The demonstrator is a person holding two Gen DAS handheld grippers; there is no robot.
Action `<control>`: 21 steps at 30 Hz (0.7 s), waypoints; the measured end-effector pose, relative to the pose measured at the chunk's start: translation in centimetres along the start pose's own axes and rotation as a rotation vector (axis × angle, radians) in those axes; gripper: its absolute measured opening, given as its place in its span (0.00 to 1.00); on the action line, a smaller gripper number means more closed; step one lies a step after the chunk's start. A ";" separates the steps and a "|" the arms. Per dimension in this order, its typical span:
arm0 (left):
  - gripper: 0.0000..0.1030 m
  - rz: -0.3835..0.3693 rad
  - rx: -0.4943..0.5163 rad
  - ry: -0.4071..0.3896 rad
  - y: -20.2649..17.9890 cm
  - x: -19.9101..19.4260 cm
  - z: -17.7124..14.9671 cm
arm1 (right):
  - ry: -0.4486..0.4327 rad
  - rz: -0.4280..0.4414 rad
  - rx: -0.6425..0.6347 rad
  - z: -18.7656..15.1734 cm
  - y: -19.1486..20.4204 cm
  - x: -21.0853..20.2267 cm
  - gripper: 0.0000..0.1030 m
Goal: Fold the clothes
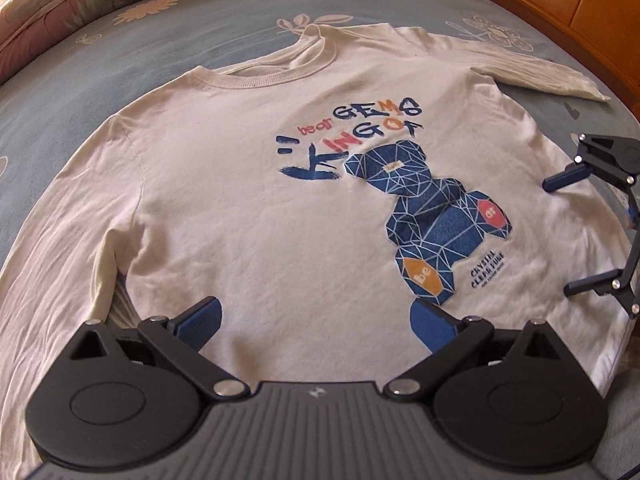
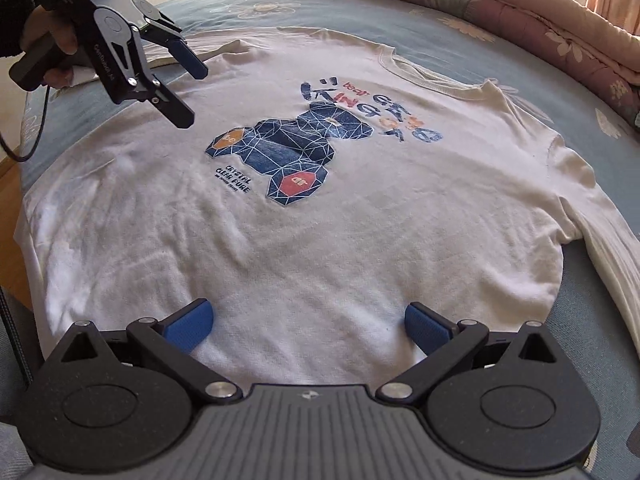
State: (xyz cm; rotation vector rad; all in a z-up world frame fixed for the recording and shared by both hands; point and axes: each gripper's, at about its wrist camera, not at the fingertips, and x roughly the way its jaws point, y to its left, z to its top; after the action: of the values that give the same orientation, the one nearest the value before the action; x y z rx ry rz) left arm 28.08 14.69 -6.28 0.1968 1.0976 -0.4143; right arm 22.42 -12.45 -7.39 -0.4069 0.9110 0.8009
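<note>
Lying flat: white long-sleeve shirt [image 1: 248, 216], print up, on the blue flowered bed [image 1: 160, 48]; nothing folded yet
Left claw [image 1: 316, 320]: jaws wide apart, empty, above the shirt body
Right claw [image 2: 306, 326]: spread open, empty, near the hem
Risk: pinching only the top layer; the fold then drags and wrinkles
Risk: uneven lifting; the sleeve [image 1: 540, 72] may slip crooked

Both hand-held grippers [image 1: 316, 320] [image 2: 306, 326] agape, empty

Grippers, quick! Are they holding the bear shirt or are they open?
Left gripper: open, empty, poised above the white shirt.
Right gripper: open too, holding nothing, over the shirt's other side.
</note>
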 end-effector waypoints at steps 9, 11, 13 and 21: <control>0.96 0.068 -0.169 -0.015 3.0 -3.6 -1.6 | 0.002 -0.001 0.001 0.0 0.1 0.0 1.00; 0.96 0.138 -0.258 -0.049 5.5 -4.4 -1.5 | 0.003 -0.003 0.004 0.0 0.1 0.0 1.00; 0.96 0.212 -0.367 -0.057 8.2 -4.3 -1.9 | 0.003 -0.005 0.006 0.0 0.2 0.1 1.00; 0.95 0.199 -0.531 0.026 11.7 -3.4 -4.6 | 0.018 -0.005 0.004 0.3 0.2 0.1 1.00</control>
State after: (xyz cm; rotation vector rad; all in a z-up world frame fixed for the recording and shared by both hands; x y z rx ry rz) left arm 27.89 27.67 -5.85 -0.1588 1.1643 0.0648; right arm 22.48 -12.14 -7.32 -0.4134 0.9281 0.7922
